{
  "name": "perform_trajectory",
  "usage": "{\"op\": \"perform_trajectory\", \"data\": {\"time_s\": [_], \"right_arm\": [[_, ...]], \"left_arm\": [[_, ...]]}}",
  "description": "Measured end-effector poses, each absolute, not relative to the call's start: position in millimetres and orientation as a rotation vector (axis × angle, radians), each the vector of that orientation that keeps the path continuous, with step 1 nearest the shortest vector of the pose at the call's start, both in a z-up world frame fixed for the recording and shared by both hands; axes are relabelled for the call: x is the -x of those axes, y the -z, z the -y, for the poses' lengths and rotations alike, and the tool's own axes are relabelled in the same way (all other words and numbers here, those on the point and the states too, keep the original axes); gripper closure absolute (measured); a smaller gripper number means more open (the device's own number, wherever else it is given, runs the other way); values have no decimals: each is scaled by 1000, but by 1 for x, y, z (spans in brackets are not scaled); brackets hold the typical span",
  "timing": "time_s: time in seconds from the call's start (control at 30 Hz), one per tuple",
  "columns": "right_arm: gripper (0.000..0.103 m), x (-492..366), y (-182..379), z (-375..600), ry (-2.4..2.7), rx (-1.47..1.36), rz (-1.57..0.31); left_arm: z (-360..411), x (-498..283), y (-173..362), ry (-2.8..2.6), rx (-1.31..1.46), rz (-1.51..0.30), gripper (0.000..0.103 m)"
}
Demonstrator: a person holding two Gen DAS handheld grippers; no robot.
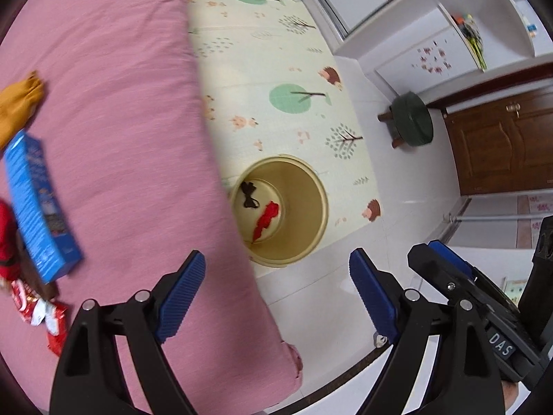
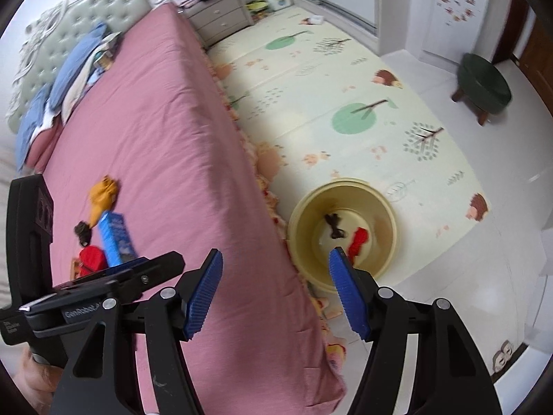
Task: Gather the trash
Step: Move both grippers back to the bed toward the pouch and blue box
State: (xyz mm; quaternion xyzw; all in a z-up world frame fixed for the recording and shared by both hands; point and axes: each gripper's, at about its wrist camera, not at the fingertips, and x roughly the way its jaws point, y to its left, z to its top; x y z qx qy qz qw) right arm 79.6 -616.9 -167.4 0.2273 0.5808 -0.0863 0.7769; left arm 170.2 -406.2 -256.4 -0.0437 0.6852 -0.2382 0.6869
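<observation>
Left gripper point(image 1: 276, 294) and right gripper point(image 2: 274, 290) hang with jaws apart and empty above the bin point(image 1: 312, 186), likely free for the trash point(image 1: 38, 204) on the bed point(image 1: 114, 103) at nine o'clock.

Bin point(image 1: 312, 186) on mat point(image 1: 242, 69), beside bed point(image 1: 103, 103)

Matt pink cloth bedsheet point(image 2: 166, 145) (glossy plastic bin point(image 2: 387, 214))

Left wrist view looks steeply down from above the bed's edge, pink sheet point(image 1: 114, 131) filling its left half. Right wrist view, just alongside, tilts down too but takes in the whole bed up to the headboard point(image 2: 69, 31). Both share the yellow bin point(image 1: 304, 207) and play mat point(image 1: 255, 69).
</observation>
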Motion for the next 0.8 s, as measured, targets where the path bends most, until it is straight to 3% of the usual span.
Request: {"op": "perform_trajectory", "data": {"time_s": [0.8], "right_arm": [[40, -155, 196, 370, -202, -303, -1376]], "left_arm": [[114, -168, 264, 85, 474, -1473, 18]]}}
